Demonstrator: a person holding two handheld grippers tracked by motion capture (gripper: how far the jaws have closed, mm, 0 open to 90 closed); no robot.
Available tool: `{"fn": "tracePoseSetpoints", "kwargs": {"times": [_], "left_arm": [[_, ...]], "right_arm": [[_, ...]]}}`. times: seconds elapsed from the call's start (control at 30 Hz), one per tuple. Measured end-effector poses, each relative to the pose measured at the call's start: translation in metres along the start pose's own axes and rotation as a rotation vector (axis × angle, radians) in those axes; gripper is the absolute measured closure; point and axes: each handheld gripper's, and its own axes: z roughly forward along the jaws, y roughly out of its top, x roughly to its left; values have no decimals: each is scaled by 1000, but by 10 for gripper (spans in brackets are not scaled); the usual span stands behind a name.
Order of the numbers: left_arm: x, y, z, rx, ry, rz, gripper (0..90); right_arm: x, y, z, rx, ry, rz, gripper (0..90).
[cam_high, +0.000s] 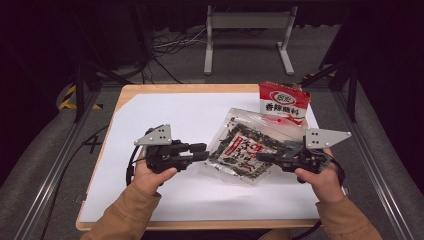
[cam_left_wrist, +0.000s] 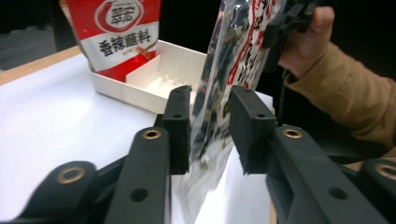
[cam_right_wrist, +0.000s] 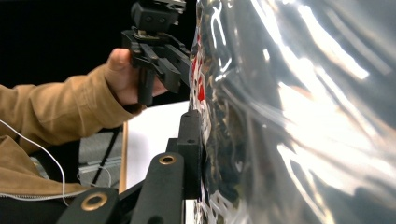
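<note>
My right gripper (cam_high: 265, 158) clamps the seaweed bag (cam_high: 239, 150); my left gripper (cam_left_wrist: 210, 126) stands open astride its other edge, pads not touching. The bag seems light, limp and slippery, so I'd pinch the flat seams, gently.

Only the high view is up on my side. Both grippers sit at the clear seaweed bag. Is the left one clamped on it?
Observer: It doesn't look so. The left gripper has the seaweed bag between its jaws, but the pads don't seem pressed on it.
Operator: What holds it, then?
Observer: The right gripper grips the opposite edge, one pad flat against the film. The bag stands steeply rather than lying flat.
Operator: Anything under the red packet?
Observer: Yes. The red packet stands in a white divided tray.
</note>
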Motion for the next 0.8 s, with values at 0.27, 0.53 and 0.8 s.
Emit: {"fn": "tracePoseSetpoints", "kwargs": {"times": [0.27, 0.53, 0.8], "left_arm": [[6, -1, -7, -5, 42, -13, 619], [12, -7, -15, 18, 98, -15, 596], [19, -16, -23, 36, 145, -36, 560]], "right_arm": [[-5, 24, -19, 121, -71, -2, 740], [-12, 40, -35, 128, -135, 5, 740], [-20, 55, -51, 130, -199, 8, 739]]}}
